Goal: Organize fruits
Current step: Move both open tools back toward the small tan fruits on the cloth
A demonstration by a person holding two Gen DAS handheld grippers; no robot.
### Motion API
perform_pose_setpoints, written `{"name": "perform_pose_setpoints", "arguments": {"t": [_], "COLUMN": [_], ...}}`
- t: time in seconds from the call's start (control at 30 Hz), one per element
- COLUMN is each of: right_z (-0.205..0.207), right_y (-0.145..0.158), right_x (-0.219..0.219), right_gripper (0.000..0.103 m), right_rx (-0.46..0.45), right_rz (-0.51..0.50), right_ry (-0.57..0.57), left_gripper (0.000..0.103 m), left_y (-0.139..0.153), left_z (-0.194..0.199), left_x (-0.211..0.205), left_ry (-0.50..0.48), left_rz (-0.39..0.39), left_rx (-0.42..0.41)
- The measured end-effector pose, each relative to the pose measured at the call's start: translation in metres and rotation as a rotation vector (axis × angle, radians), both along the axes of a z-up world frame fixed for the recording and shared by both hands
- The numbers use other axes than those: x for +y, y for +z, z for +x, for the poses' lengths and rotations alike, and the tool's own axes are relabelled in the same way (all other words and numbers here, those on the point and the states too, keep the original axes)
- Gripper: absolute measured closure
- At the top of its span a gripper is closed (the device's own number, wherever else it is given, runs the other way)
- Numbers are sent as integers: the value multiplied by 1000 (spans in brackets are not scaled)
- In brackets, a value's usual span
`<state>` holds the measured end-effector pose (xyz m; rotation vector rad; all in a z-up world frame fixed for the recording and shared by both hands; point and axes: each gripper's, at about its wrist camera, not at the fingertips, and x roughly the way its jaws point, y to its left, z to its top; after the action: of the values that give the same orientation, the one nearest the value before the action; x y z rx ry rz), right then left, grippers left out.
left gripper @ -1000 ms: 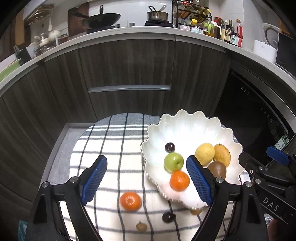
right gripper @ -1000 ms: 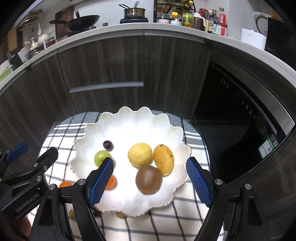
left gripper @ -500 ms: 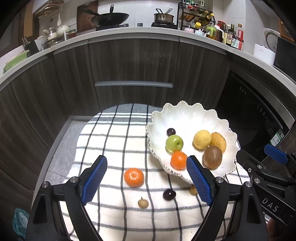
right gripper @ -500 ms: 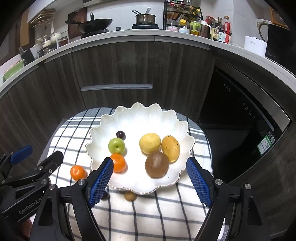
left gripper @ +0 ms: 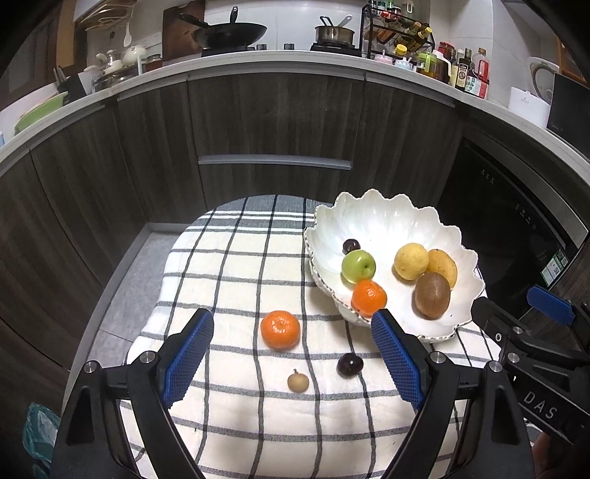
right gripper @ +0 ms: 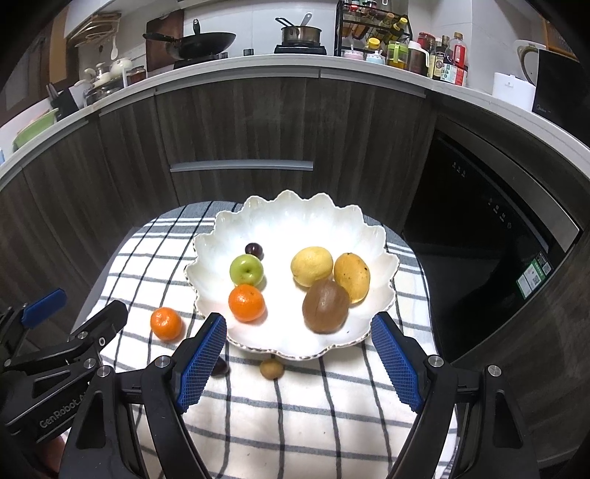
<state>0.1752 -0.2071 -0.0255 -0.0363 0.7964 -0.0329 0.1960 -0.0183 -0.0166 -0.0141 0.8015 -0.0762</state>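
Observation:
A white scalloped bowl (left gripper: 391,217) (right gripper: 295,217) on a checked cloth holds a green apple (left gripper: 358,266) (right gripper: 246,269), an orange (left gripper: 368,297) (right gripper: 246,303), a lemon (left gripper: 411,261) (right gripper: 311,266), a mango (left gripper: 444,266) (right gripper: 352,276), a kiwi (left gripper: 432,294) (right gripper: 325,311) and a dark plum (left gripper: 351,245) (right gripper: 254,249). Loose on the cloth lie a tangerine (left gripper: 280,329) (right gripper: 166,323), a dark plum (left gripper: 349,364) and a small brown longan (left gripper: 298,381). My left gripper (left gripper: 293,363) hangs open above these. My right gripper (right gripper: 298,359) is open over the bowl's near rim, with another small brown fruit (right gripper: 271,368) below it.
The checked cloth (left gripper: 228,280) covers a small table in front of dark kitchen cabinets (left gripper: 273,121). A dark oven front (right gripper: 486,235) stands at the right. The worktop above carries a wok (left gripper: 228,33), a pot and bottles. Grey floor (left gripper: 125,294) shows at the left.
Both grippers have drawn back from the bowl, so the bowl and loose fruit sit further up in both views and more cloth shows. Both stay open and empty.

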Motion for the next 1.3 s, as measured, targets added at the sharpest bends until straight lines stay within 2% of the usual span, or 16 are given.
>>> {"name": "perform_pose_setpoints", "arguments": {"t": [0.57,0.87,1.3], "right_z": [-9,-23,-29], "right_y": [-18,-46,-69], "right_x": [3,6,7], "right_gripper": [22,22,22], "right_rx": [8,1,-1], "right_rz": [-18,-37,-40], "right_ry": [-16,-30,-29], "left_gripper": [15,15,15], "left_y": [-29,-49,-74], "left_z": [-11,-17,-22], "left_x": [2,4,4], "left_ry": [-9,-21,-32], "left_rz": [20,33,65], "left_rx": [3,14,20]}}
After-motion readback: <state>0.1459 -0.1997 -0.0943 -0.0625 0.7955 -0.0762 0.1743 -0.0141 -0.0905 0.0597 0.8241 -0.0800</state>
